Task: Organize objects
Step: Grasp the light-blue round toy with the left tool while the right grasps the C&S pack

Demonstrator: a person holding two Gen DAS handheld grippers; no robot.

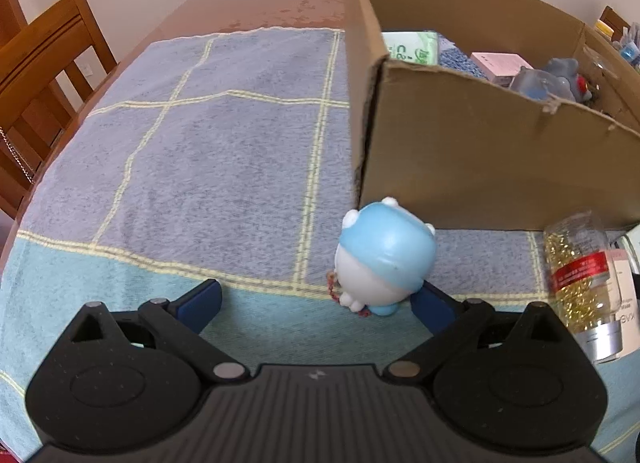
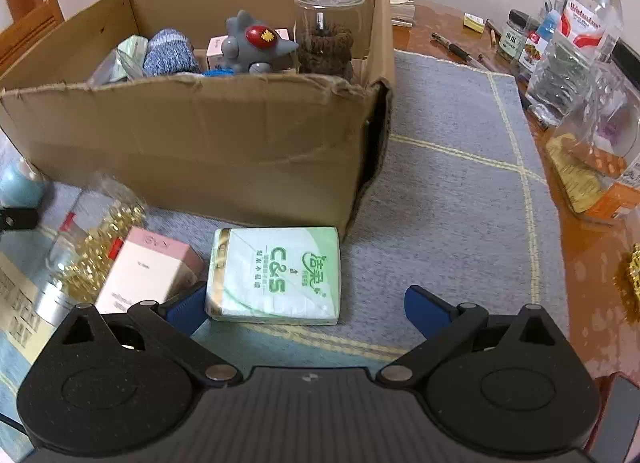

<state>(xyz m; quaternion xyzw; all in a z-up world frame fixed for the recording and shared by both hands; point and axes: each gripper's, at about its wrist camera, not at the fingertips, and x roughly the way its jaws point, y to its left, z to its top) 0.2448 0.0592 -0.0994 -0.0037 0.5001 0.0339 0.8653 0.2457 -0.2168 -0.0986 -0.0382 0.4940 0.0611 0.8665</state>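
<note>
Covering the table: a grey-blue cloth [image 1: 224, 151] with yellow grid lines; wooden chairs [image 1: 48, 75] stood around.
Box: we saw the cardboard box [image 2: 200, 143] open-topped, holding toys.
Tissue pack [image 2: 276, 275]: flat before the box, long axis apparently toward it.
Right gripper [image 2: 306, 309]: spread wide, holding nothing.
Left gripper [image 1: 318, 309]: spread wide beside the blue-capped figurine [image 1: 384, 259].
</note>
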